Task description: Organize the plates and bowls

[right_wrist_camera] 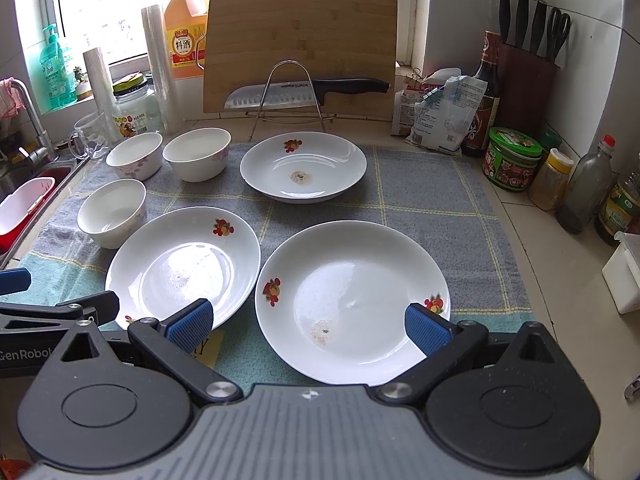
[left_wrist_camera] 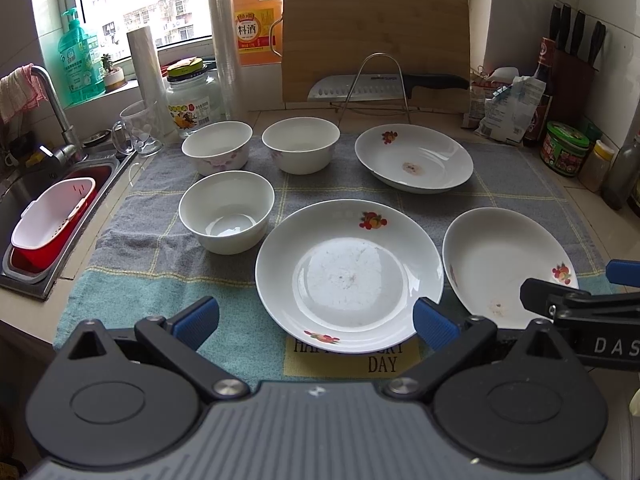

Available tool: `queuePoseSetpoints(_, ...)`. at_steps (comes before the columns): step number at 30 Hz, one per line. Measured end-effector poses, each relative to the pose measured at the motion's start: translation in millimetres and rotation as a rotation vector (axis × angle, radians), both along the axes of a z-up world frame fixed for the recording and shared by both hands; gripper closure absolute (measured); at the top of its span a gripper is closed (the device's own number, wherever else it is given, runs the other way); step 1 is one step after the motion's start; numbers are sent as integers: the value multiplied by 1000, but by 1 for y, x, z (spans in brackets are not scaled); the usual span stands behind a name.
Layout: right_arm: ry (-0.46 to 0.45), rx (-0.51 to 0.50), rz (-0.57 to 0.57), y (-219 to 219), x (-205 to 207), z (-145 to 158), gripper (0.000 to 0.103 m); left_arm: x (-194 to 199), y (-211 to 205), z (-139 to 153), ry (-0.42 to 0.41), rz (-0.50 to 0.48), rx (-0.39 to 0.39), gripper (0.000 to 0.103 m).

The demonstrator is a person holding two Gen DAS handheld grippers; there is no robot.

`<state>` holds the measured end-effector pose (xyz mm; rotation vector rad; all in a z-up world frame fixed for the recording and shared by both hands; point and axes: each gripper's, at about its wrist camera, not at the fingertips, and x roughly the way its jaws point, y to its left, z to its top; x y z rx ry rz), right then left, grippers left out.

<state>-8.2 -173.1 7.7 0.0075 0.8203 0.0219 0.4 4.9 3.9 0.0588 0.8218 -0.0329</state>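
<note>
Left gripper [left_wrist_camera: 316,322] and right gripper [right_wrist_camera: 308,326]: jaws wide, holding nothing. Three plates [right_wrist_camera: 352,300] at 12 o'clock, bowls [left_wrist_camera: 226,210] at 10 o'clock on cloth [right_wrist_camera: 420,200]. Sink [left_wrist_camera: 24,184] fully visible in left view only; white box [right_wrist_camera: 624,272] in right view only.

"料酒" on orange bottle [left_wrist_camera: 253,16], "SUPOR" on knife [right_wrist_camera: 298,92], "DAY" on towel [left_wrist_camera: 382,364]

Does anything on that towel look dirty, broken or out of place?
Nothing is broken or spilled, but two white fruit-print plates carry brownish residue: the far plate at its centre, and the near right plate toward its front. The near left plate has faint specks. The three white bowls look clean.
</note>
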Motion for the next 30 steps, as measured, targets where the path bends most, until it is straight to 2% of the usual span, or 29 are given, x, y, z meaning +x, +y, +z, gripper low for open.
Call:
queuePoseSetpoints(15, -13, -6, 9, -4, -3, 0, 0, 0, -6, 1, 8, -9, -8, 1)
queuePoseSetpoints(26, -60, 2, 51, -12, -11, 2, 0, -3, -13, 3, -7, -47, -55, 1)
queuePoseSetpoints(30, -89, 5, 76, -23, -16, 2, 0, -3, -17, 4, 14, -66, -86, 1)
